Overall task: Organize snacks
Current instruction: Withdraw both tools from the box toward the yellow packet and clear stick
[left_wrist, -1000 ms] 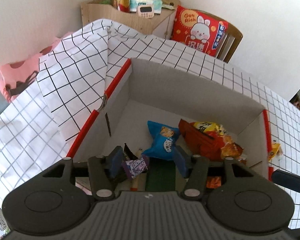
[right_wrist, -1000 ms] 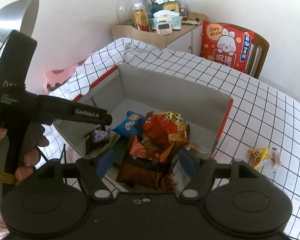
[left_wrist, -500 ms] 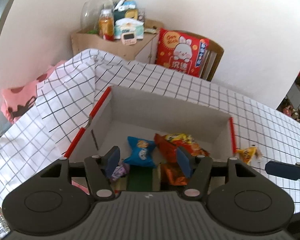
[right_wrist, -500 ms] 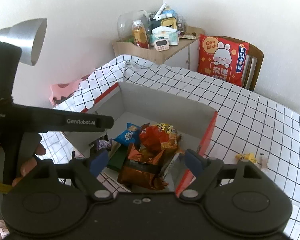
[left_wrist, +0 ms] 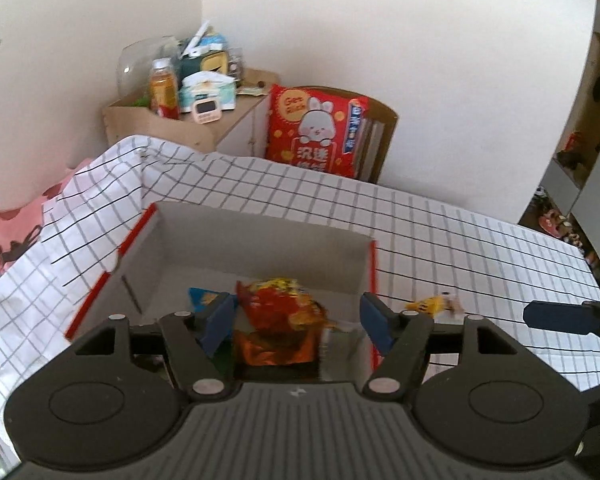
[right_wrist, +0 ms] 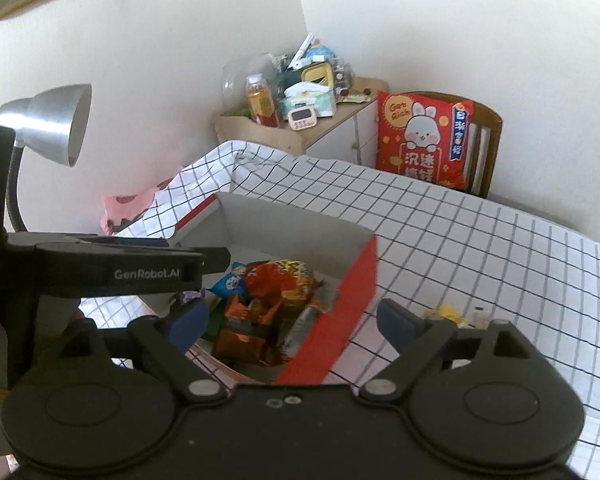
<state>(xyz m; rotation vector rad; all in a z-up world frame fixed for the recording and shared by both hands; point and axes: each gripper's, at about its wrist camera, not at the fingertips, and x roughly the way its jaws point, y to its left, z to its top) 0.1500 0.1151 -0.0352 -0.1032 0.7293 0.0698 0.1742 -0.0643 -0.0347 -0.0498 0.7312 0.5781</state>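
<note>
The snack-filled box (left_wrist: 260, 236) was seen below and ahead of the left tool (left_wrist: 296, 320) and the right tool (right_wrist: 288, 320). Both were spreading, nothing pinched. A yellow snack (right_wrist: 446, 313) lay just past the right tool's right finger, on the counter (right_wrist: 500, 248).

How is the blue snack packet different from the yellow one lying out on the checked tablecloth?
The blue snack packet lies inside the cardboard box, wedged against the red-and-orange bags; the yellow snack packet lies outside the box, on the checked tablecloth. The blue one has neighbours touching it; the yellow one has only a small pale wrapper beside it. Both are small sealed packets, and neither gripper holds one.
</note>
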